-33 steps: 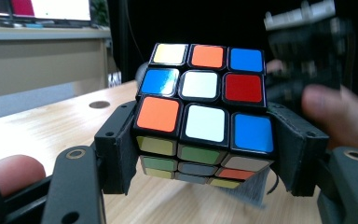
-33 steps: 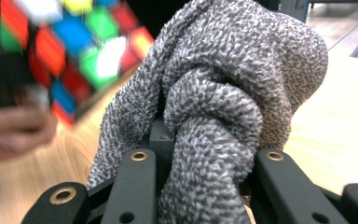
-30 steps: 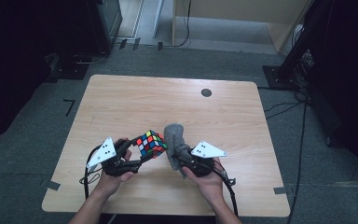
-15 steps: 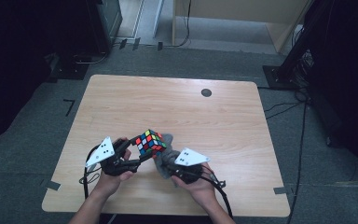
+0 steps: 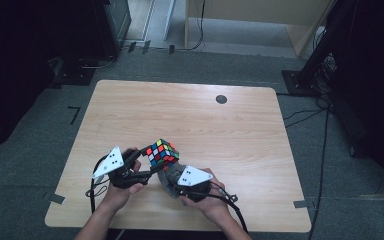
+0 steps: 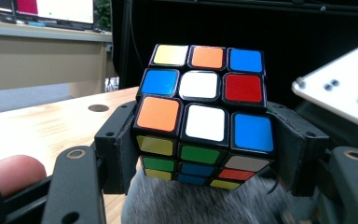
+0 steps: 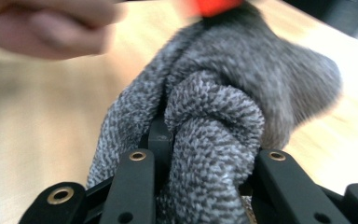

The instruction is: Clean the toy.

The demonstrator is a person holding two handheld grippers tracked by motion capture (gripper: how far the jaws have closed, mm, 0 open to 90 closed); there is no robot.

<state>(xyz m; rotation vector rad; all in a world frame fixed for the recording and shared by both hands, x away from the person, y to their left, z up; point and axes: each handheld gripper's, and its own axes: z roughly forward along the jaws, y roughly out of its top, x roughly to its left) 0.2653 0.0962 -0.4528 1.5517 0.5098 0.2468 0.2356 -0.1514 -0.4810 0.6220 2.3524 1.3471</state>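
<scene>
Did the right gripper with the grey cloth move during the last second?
Yes. The right gripper, holding the grey cloth, moved toward the table's near edge and now sits lower beside the cube.

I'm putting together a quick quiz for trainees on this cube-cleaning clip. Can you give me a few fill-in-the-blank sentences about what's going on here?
1. The left gripper holds a puzzle cube between its ____.
2. The right gripper is shut on a bunched grey ____.
3. The centre sticker on the cube's upper face in the left gripper view is ____.
4. The tabletop is made of light ____.

Missing words: jaws; cloth; white; wood
</scene>
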